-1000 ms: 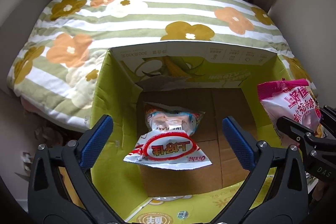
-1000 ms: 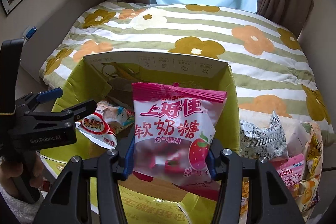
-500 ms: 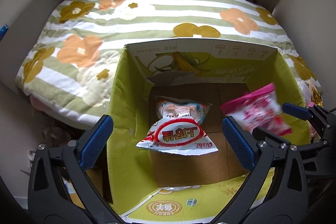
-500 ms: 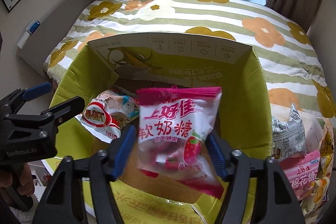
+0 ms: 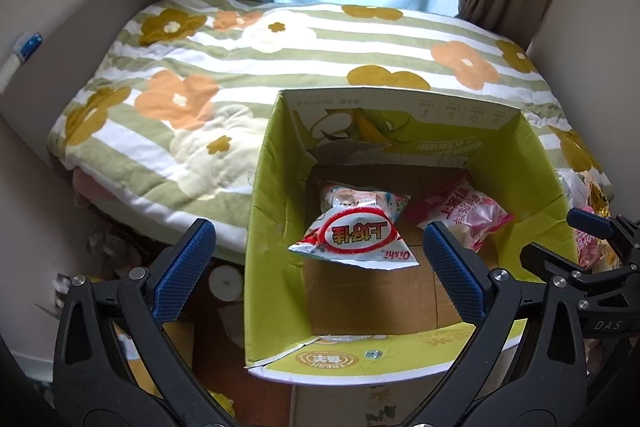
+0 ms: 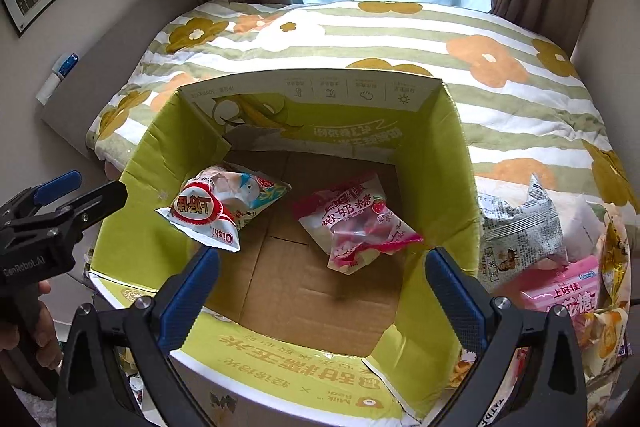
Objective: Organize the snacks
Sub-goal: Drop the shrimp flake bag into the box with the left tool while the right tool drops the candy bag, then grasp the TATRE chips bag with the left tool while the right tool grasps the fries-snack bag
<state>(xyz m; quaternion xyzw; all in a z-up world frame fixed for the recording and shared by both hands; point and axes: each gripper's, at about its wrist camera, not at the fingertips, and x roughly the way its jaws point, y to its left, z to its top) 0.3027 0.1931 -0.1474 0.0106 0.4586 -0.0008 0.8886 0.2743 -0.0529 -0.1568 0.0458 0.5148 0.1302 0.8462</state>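
A green cardboard box (image 5: 272, 227) (image 6: 436, 167) stands open against the bed. On its brown bottom lie a red-and-white snack bag (image 5: 356, 239) (image 6: 204, 211) at the left and a pink candy bag (image 5: 468, 215) (image 6: 352, 223) at the right. My right gripper (image 6: 323, 255) hangs above the box's near side, its jaws opening with nothing between them; the candy bag lies free below. My left gripper (image 5: 316, 231) is open and empty over the box's left wall. In the right wrist view the left gripper (image 6: 98, 187) sits outside that wall.
Several loose snack bags (image 6: 520, 227) are piled on the bed right of the box, a pink one (image 6: 560, 299) nearest. A floral striped quilt (image 6: 360, 35) covers the bed behind. Clutter and a white round lid (image 5: 224, 279) lie on the floor left of the box. A person's hand (image 6: 44, 327) holds the left gripper.
The right jaws spread and the pink candy bag dropped from them onto the box bottom. The left gripper drew back up and to the left, so the box sits further right in its view.
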